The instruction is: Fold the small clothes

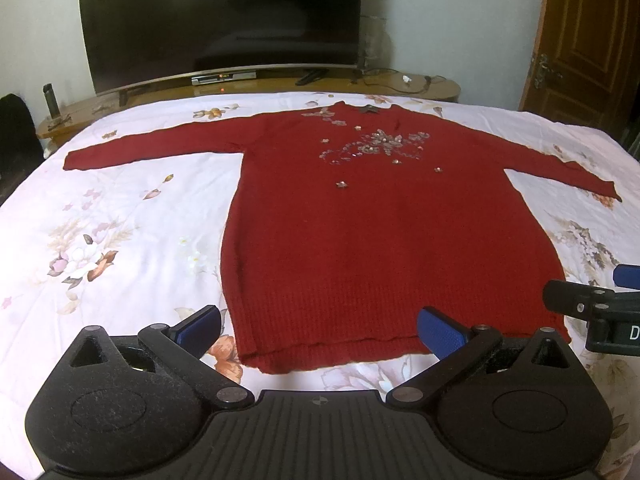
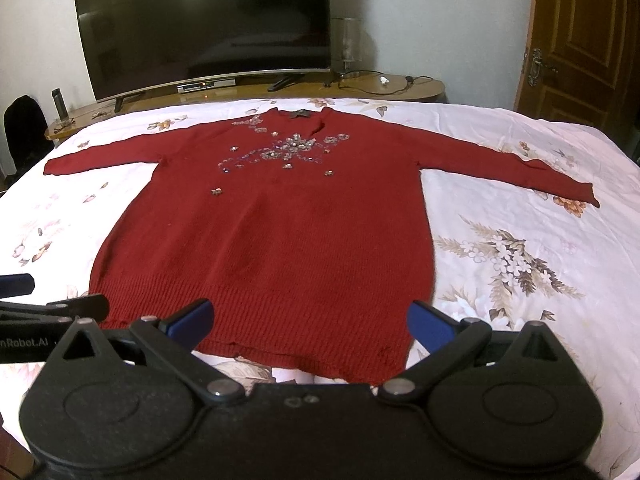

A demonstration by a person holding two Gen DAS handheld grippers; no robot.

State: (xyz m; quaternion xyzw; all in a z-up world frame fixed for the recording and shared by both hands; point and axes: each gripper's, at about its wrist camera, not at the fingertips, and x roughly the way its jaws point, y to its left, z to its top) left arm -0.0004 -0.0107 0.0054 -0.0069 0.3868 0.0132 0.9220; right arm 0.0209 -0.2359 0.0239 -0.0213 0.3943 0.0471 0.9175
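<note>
A dark red knit sweater (image 1: pixel 380 240) with silver bead flowers on the chest lies flat and face up on the bed, both sleeves spread out sideways, hem nearest me. It also shows in the right wrist view (image 2: pixel 272 240). My left gripper (image 1: pixel 320 330) is open and empty, hovering over the hem's left part. My right gripper (image 2: pixel 310 320) is open and empty, over the hem's right part. The right gripper's side shows at the right edge of the left wrist view (image 1: pixel 592 312).
The bed has a white floral sheet (image 1: pixel 100 220). Beyond its far edge stands a wooden TV bench (image 1: pixel 400 84) with a large dark TV (image 1: pixel 220 20), a set-top box and cables. A brown door (image 1: pixel 588 40) is at the right.
</note>
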